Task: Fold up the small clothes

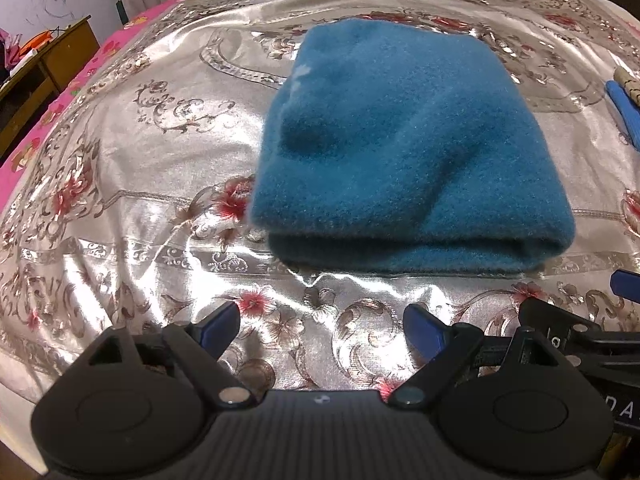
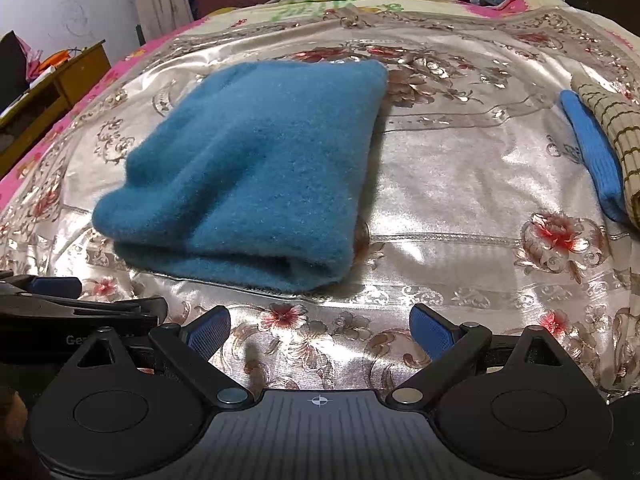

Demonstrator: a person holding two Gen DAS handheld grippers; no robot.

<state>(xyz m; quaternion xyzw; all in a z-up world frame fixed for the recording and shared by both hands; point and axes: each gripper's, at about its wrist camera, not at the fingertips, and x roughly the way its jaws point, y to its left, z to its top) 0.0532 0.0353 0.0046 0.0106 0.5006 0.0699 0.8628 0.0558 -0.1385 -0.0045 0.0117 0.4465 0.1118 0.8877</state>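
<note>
One folded teal fleece garment (image 1: pixel 404 152) lies mid-bedspread (image 1: pixel 132 184); two folded items, a blue cloth (image 2: pixel 592 156) and a checked cloth (image 2: pixel 612 128), at its right edge. Left gripper (image 1: pixel 322 322) and right gripper (image 2: pixel 320 326) released, empty.

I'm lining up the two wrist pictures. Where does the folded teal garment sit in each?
Left wrist view: the folded teal garment lies centre to right, just beyond the open left tool.
Right wrist view: the garment lies centre-left.
Shared landmark: the blue ribbed cloth at the right edge of both views.
</note>
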